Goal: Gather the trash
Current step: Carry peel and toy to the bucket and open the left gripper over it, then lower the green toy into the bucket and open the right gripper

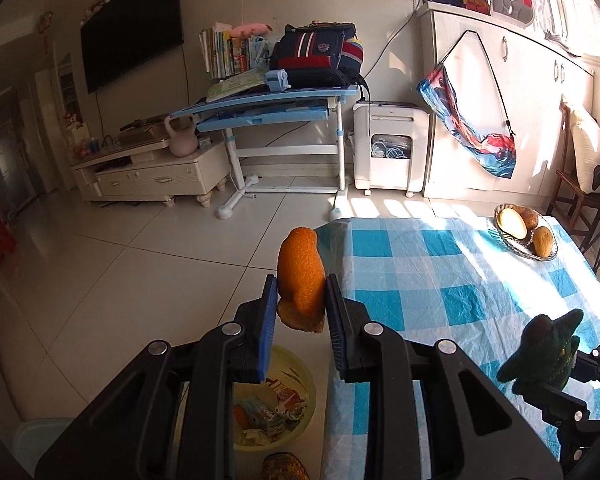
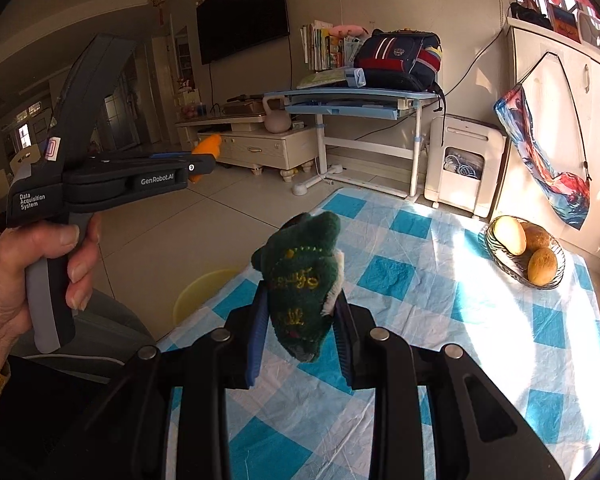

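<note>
Jaws clamped tight, the left gripper (image 1: 302, 300) held a piece of orange peel (image 1: 301, 276) off the checked tablecloth's (image 1: 440, 280) edge, above a yellow basin (image 1: 296, 376) of scraps on the floor. The right gripper (image 2: 300, 316) pinched a dark green knitted piece (image 2: 300, 284) over the table, a fruit basket (image 2: 556, 276) beyond.

The left wrist view looked forward and downward from close behind its fingers, over the blue-and-white checked tablecloth's (image 1: 440, 276) left edge. The right wrist view faced likewise from farther right, above the cloth. Both shared the wall-mounted black television (image 2: 242, 12) and tilted blue desk (image 1: 268, 104).
</note>
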Available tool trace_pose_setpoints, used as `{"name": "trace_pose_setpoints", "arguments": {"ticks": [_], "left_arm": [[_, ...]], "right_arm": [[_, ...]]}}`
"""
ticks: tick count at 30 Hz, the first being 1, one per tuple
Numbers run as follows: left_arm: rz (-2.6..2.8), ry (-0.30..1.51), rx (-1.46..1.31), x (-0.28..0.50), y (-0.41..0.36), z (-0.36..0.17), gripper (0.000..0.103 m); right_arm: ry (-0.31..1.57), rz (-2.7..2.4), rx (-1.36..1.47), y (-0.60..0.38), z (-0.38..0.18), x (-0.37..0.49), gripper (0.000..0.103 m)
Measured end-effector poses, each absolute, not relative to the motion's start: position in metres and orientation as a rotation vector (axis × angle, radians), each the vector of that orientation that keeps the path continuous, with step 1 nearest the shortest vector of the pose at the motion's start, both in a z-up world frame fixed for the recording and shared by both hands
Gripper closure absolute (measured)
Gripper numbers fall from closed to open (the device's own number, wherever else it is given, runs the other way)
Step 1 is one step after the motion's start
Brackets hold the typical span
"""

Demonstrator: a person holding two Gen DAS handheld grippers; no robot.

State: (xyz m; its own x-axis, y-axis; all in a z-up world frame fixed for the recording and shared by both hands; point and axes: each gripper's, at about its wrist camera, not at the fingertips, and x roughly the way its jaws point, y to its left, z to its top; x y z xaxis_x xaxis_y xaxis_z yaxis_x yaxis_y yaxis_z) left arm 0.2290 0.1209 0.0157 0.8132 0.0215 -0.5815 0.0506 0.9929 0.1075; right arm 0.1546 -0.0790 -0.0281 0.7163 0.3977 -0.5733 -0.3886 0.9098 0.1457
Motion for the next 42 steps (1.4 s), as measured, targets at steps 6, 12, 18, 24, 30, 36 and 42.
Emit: {"name": "trace_pose_setpoints", "arguments": {"ticks": [6,12,18,24,30,36,42], "left_arm": [[0.067,0.620,0.005,0.235,0.175,0.023,0.080],[0.111,0.631,-0.060,0.241,0.206,0.020,0.080],[0.130,0.656,-0.046,0.250,0.208,0.012,0.080],[0.168,0.705,-0.047,0.266,0.216,-0.002,0.080],[0.190,0.810,-0.081,0.285,0.233,-0.027,0.078],[0.302,0.841,-0.101,0.288,0.250,-0.043,0.046],[0.383,0.773,-0.152,0.277,0.270,-0.028,0.034]], "right_arm": [[0.597,0.495,0.047,-0.041,-0.018,0.168,0.073],[0.561,0.532,0.043,-0.015,-0.006,0.178,0.073],[0.560,0.553,0.039,0.003,-0.006,0.196,0.073],[0.591,0.577,0.013,0.026,-0.019,0.211,0.073],[0.626,0.592,-0.011,0.043,-0.032,0.225,0.072],[0.659,0.610,-0.037,0.066,-0.041,0.238,0.072],[0.683,0.626,-0.053,0.084,-0.047,0.245,0.072]]}}
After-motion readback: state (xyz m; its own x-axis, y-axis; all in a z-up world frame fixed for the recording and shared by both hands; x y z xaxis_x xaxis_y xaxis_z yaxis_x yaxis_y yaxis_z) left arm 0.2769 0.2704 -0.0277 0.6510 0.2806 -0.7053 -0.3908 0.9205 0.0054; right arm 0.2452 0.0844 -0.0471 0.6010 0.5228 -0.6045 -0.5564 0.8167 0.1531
